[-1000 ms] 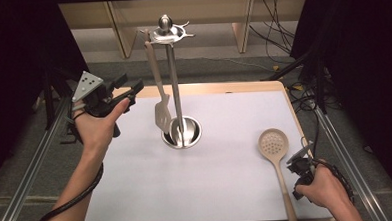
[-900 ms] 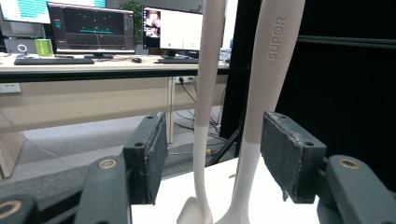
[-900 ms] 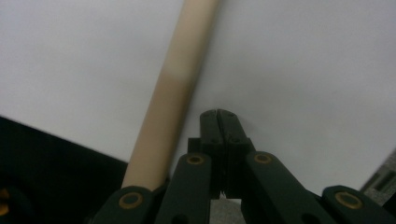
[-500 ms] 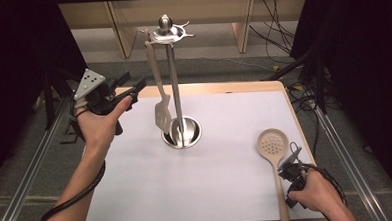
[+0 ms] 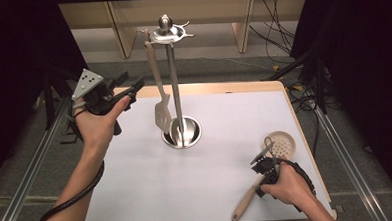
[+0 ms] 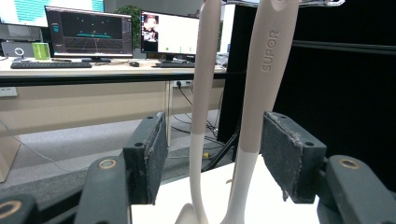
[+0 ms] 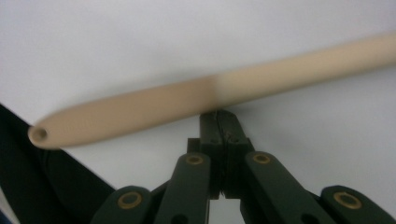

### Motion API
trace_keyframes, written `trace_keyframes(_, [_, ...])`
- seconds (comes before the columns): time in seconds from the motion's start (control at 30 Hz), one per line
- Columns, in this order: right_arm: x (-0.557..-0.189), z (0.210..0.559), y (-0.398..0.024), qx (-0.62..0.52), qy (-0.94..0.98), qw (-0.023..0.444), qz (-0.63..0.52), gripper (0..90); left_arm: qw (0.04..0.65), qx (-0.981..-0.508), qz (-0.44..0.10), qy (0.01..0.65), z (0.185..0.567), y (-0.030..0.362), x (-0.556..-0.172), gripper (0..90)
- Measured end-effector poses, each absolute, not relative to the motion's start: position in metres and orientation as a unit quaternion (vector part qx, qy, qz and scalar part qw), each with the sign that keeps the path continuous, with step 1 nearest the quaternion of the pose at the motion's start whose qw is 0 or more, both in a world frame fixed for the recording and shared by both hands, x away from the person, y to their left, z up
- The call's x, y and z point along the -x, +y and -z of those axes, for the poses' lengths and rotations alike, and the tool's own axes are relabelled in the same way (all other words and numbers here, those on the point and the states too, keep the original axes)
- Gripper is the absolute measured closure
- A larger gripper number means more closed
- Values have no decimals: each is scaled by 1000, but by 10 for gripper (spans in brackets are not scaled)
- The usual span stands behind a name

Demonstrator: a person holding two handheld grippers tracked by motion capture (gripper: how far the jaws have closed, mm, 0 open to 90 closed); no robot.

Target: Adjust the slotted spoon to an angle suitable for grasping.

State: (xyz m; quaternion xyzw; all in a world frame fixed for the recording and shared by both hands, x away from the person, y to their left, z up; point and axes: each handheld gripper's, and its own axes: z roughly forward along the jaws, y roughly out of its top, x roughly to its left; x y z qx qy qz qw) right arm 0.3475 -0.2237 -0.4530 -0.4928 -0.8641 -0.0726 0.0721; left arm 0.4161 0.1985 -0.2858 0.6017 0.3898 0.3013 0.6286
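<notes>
High view. Table (image 5: 137,193): white top with a pale wood rim, grey floor around it, metal rails at either side, shelving and loose cables beyond the far edge. Utensil stand (image 5: 172,81): steel pole on a round base near the table's middle, a slotted turner (image 5: 159,99) hanging from its top ring. Skimmer spoon (image 5: 269,162): lying flat near the right edge, round perforated head toward the far side, handle toward the person. Right gripper (image 5: 262,159): at the spoon's neck, jaws drawn together. Left gripper (image 5: 133,88): held in the air left of the stand, well apart from it, jaws spread.

Left gripper view. Jaws wide with nothing between the pads; the two pale handles of turner (image 6: 261,93) and second utensil (image 6: 203,93) hang just ahead. Behind: a desk (image 6: 70,74) bearing monitors (image 6: 86,30) and a keyboard.

Right gripper view. Jaws pressed fully together; the spoon's handle (image 7: 187,102) lies across just beyond their tips on the white surface, not clamped.
</notes>
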Motion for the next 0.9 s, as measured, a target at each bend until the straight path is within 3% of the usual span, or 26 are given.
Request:
trace_keyframes(0.07, [-348,452,-217,504,-858,79,66,900,629,-602,-302,390,286,199,-416,405])
trace_keyframes(0.2, [-359,453,-202,469,-878,37,89,900,628,-600,-302,393,286,201,-417,405])
trace_keyframes(0.57, [-382,457,-182,442,-886,-8,141,893,624,-605,-299,394,289,200,-419,404])
trace_keyframes(0.9, [-385,452,-177,430,-890,-20,153,830,623,-605,-298,396,288,200,-419,402])
